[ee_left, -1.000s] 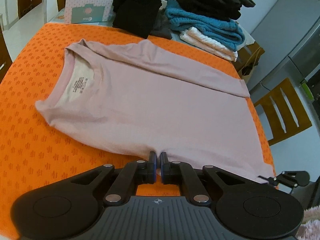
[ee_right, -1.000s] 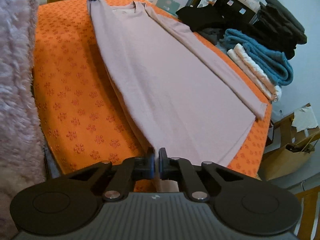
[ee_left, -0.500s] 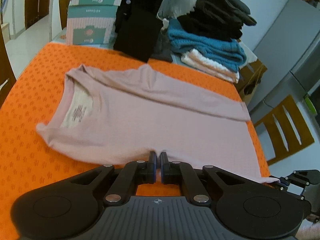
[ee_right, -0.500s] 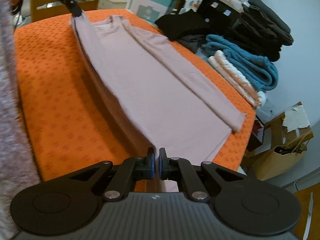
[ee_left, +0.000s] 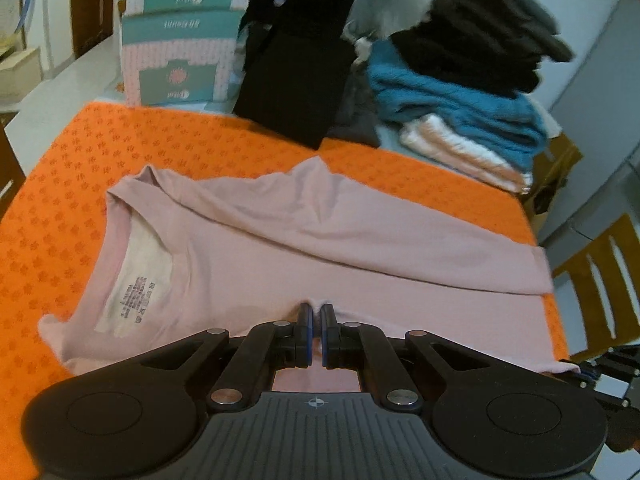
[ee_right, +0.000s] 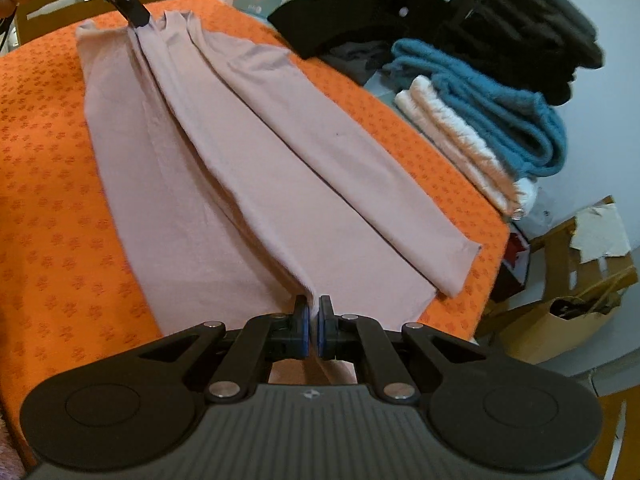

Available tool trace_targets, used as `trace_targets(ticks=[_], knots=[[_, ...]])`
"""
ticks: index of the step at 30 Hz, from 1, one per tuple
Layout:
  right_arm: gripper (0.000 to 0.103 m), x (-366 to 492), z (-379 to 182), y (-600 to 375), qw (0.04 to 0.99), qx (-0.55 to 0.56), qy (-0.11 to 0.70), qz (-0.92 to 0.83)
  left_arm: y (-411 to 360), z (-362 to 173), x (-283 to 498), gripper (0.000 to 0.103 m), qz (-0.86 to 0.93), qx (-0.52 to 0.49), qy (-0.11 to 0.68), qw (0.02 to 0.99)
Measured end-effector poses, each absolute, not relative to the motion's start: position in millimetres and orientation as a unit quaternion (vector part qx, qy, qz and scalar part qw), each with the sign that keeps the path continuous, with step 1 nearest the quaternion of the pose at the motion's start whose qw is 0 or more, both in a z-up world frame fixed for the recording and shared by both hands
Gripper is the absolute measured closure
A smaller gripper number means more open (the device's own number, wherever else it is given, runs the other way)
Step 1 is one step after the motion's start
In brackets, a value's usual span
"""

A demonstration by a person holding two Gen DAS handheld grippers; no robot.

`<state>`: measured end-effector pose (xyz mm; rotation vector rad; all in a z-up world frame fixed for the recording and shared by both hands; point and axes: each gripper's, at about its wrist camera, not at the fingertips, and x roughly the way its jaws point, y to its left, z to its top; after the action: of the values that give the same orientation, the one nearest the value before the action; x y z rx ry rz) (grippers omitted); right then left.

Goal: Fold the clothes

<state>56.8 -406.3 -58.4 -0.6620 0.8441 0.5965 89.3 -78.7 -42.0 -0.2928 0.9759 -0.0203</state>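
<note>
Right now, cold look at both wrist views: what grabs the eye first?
The pink long-sleeved shirt spread across the bright orange patterned mat, one sleeve already folded along its far side. Both grippers pinch its near edge: the left gripper beside the collar, the right gripper at the hem end, lifting a ridge between them. Behind, a stack of folded clothes with a teal knit sits at the mat's far edge.

The pink shirt's (ee_left: 320,248) near edge is hidden behind the left gripper's (ee_left: 315,312) body. The dark folded stack (ee_left: 488,40) is motion-blurred, and the shirt's label print (ee_left: 134,300) is unreadable.
</note>
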Motion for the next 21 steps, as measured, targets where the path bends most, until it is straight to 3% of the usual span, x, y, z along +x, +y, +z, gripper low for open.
trace_targets(ticks=[7, 12, 18, 21], knots=[[0.095, 97.2, -81.4, -399.3, 0.798, -0.304, 0.426, 0.299, -71.3, -77.3, 127.7, 0.095, 0.019, -0.173, 0.494, 0.852], [0.064, 107.7, -86.9, -408.0, 0.816, -0.28, 0.428, 0.271, -49.7, -71.7, 134.1, 0.09, 0.04, -0.18, 0.477, 0.859], [0.056, 99.0, -76.5, -430.2, 0.855, -0.187, 0.439, 0.204, 7.1, -71.2, 104.1, 0.081, 0.11, -0.244, 0.481, 0.835], [0.05, 92.9, -68.1, -444.0, 0.872, -0.103, 0.449, 0.167, 26.9, -68.6, 80.6, 0.072, 0.156, -0.228, 0.476, 0.835]])
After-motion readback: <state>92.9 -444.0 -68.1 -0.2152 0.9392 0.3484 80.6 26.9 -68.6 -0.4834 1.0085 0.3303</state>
